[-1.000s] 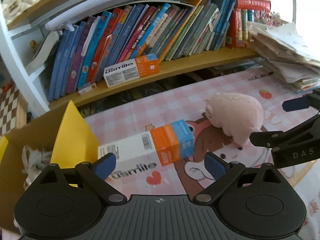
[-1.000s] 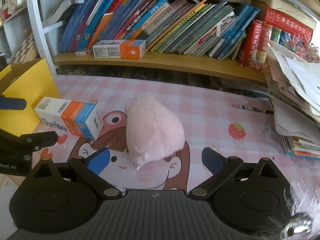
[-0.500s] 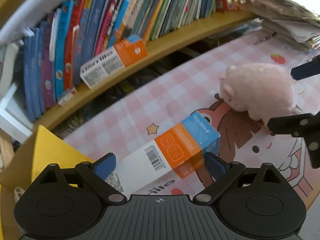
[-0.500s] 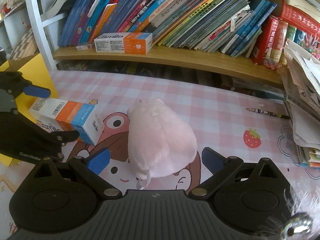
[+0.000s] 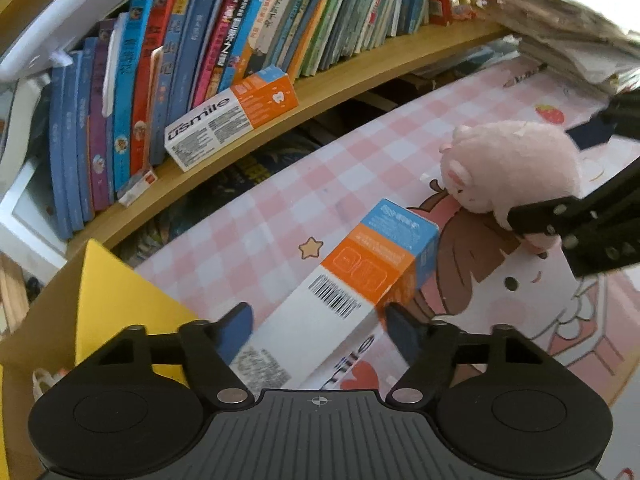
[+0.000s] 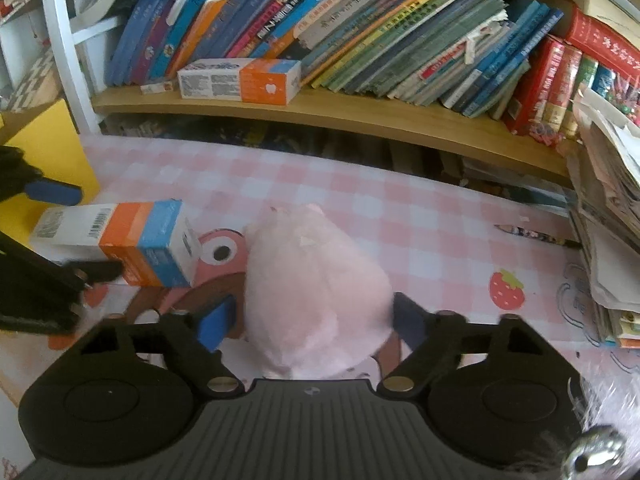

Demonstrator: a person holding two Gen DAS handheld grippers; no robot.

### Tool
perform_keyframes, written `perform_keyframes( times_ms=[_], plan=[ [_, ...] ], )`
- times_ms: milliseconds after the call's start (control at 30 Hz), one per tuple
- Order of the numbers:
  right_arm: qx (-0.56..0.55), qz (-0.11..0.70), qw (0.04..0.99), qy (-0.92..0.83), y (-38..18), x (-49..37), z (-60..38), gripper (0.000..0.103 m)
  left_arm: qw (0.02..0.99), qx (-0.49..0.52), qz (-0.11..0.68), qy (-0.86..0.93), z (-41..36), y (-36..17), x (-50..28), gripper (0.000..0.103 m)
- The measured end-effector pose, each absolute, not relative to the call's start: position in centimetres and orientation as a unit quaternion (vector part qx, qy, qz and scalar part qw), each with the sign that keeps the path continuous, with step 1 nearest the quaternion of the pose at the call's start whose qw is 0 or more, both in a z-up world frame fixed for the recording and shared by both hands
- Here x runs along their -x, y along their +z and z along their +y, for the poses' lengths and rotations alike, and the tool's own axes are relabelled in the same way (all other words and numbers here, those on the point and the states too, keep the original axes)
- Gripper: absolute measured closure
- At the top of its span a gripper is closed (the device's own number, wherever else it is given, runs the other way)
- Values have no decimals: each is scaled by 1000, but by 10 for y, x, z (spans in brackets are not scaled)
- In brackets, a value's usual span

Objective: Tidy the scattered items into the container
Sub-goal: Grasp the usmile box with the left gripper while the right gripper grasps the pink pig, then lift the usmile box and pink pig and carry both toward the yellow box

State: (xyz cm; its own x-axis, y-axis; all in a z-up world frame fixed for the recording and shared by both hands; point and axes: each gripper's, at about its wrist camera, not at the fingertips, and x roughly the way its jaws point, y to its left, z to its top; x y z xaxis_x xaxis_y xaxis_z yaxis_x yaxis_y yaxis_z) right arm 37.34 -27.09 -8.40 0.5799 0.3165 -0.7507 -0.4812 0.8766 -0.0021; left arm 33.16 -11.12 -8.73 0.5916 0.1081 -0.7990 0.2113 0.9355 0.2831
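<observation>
Straddling the toothpaste box point(image 5: 352, 280) across its long axis, the left tongs point(image 5: 320, 322) gape open; the right tongs point(image 6: 310, 320), open, bracket the pink plush point(image 6: 312, 276).

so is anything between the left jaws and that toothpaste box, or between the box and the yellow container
Nothing visible. The left gripper has its open jaws on either side of the toothpaste box. The yellow container sits right beside the box's near end. The pink plush lies past the far end, away from that path.
</observation>
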Motion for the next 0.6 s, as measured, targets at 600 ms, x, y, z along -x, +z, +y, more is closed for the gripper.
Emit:
perform_keyframes(
  times_ms=[600],
  plan=[
    [90, 422, 873, 226, -79, -316, -303, 30, 883, -91, 456, -68, -128, -79, -301, 58]
  ],
)
